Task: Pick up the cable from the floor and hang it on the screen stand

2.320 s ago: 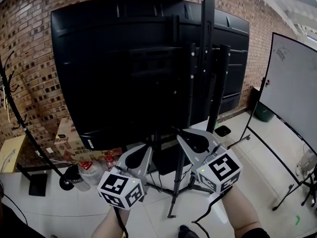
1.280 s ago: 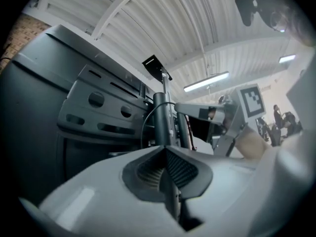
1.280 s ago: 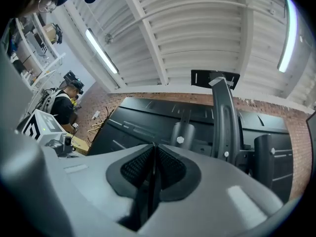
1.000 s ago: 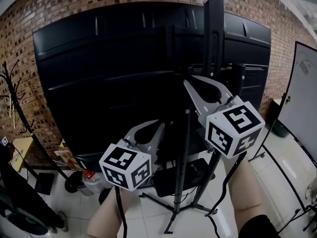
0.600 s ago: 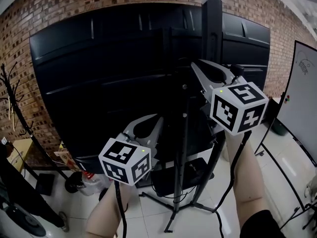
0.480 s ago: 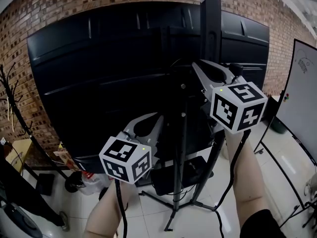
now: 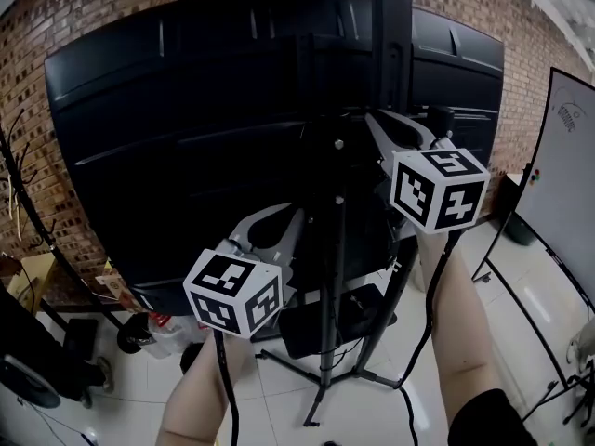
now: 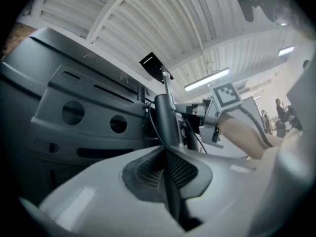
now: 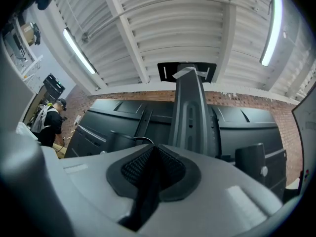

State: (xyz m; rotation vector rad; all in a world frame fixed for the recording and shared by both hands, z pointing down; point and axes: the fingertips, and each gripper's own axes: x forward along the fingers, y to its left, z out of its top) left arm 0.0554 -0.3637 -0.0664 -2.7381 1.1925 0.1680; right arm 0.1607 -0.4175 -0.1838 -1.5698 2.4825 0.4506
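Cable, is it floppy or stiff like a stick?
Probably floppy: the cable bends in a loose curve in front of the screen. It looks thin, so it is likely light, and it might slip off the screen stand unless draped well over.

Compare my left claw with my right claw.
The right claw is raised high, tips by the screen stand pole; the left claw sits lower, left of it. The right claw reaches further forward than the left claw. Both appear closed on a thin black cable.
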